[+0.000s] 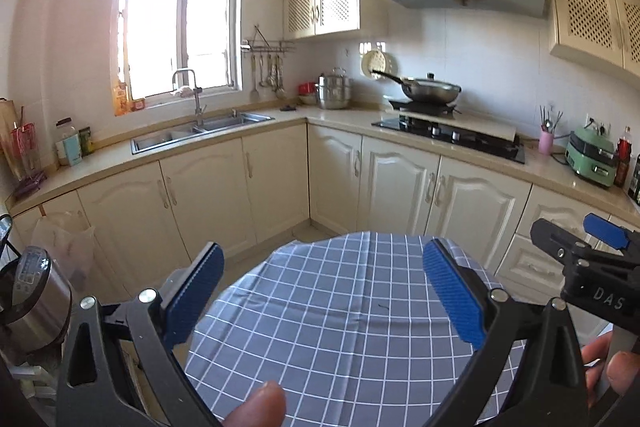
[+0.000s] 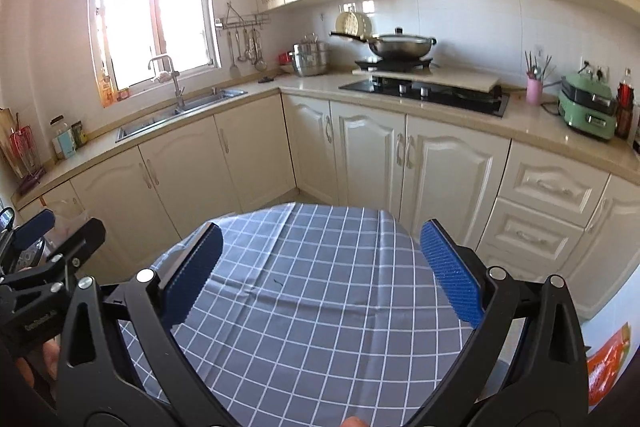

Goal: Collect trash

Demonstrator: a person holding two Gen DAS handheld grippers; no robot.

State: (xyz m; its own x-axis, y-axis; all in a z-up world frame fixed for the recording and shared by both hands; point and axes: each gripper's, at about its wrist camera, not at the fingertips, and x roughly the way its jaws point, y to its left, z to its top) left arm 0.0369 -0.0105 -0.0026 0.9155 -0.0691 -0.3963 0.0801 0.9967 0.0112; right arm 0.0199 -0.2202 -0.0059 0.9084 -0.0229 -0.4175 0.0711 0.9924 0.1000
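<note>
Below both grippers, left gripper point(image 1: 322, 291) and right gripper point(image 2: 320, 273), I see only bare checked table point(image 1: 340, 327); jaws wide, empty; no trash visible, direction unknown.

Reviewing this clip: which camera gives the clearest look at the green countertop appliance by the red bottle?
The right wrist view: the green appliance sits whole on the counter with its front knobs visible. In the left wrist view, the appliance is near the frame edge, more warped by the fisheye.

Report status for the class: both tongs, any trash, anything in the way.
Left tongs open, empty. Right tongs open, empty. No trash visible on the checked tablecloth. Nothing blocking; both tongs above the table.
</note>
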